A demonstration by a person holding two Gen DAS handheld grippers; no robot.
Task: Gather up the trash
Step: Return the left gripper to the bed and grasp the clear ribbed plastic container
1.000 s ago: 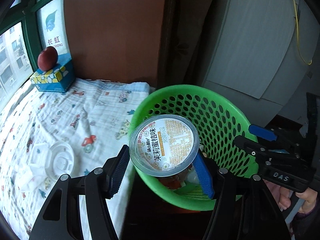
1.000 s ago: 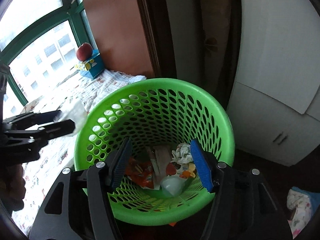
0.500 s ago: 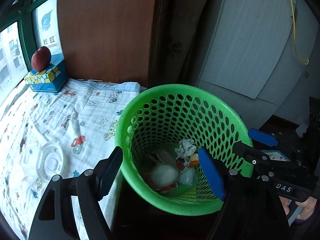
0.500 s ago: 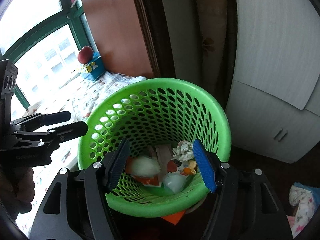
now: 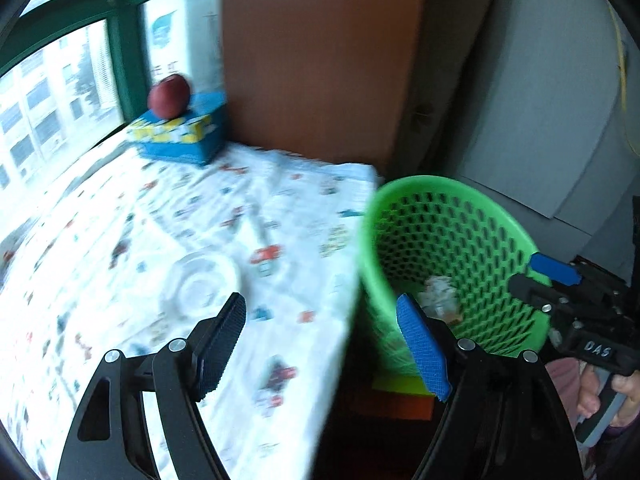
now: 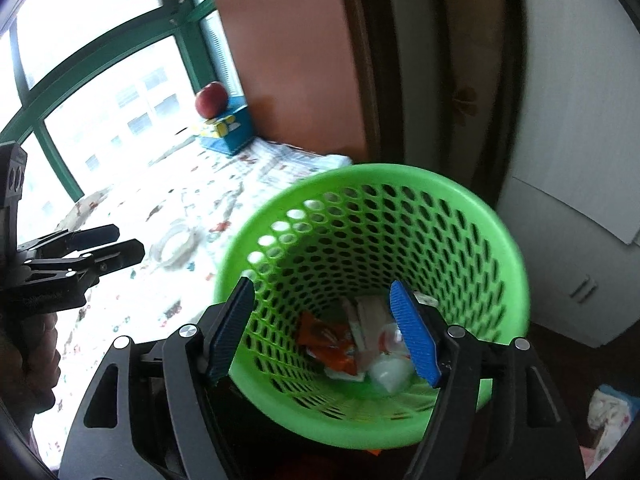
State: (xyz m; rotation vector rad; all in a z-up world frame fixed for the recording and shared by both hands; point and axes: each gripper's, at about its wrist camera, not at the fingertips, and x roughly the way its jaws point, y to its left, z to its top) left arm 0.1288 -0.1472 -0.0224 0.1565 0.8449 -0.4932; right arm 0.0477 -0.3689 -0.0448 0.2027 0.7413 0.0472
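A green perforated basket (image 6: 460, 208) stands beside the table and holds wrappers and a clear cup (image 6: 390, 372); it also shows in the left wrist view (image 5: 460, 204). My left gripper (image 5: 320, 340) is open and empty, over the table's edge left of the basket. A clear plastic lid (image 5: 200, 286) lies on the patterned cloth (image 5: 120, 220) just beyond its left finger; the lid also shows in the right wrist view (image 6: 174, 244). My right gripper (image 6: 322, 328) is open and empty above the basket's near rim.
A blue tissue box (image 5: 180, 136) with a red apple (image 5: 168, 94) on it stands at the table's far end by the window. A brown panel (image 5: 320, 60) and grey cabinet (image 5: 540, 100) stand behind the basket.
The left gripper opened and dropped the sealed cup into the basket, then swung left over the table toward the lid. The right gripper stayed over the basket.
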